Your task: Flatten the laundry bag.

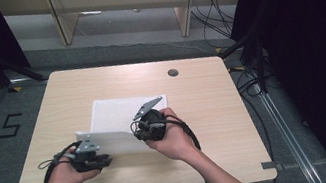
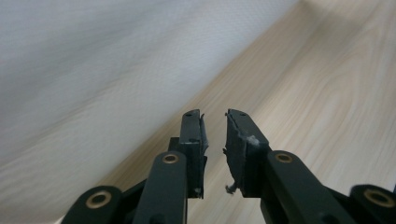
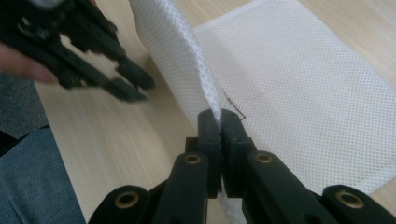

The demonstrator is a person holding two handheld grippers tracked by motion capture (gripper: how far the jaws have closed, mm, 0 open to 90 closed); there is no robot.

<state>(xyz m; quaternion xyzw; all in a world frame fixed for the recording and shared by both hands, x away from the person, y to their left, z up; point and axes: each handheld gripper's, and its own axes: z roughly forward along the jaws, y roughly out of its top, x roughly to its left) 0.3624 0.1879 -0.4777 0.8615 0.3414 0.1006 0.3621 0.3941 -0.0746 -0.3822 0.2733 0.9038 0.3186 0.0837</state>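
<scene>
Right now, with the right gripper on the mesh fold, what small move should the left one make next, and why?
Probably bring the left gripper back to the raised mesh edge and re-grip it. Its jaws stand apart with nothing between them, just beside the fabric, while the right gripper is clamped on the fold, holding it up off the table. A second grip should let the fold be laid evenly.

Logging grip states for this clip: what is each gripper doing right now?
Left gripper: open, nothing between its jaws.
Right gripper: shut on the white mesh cloth, pinching its folded edge.
</scene>
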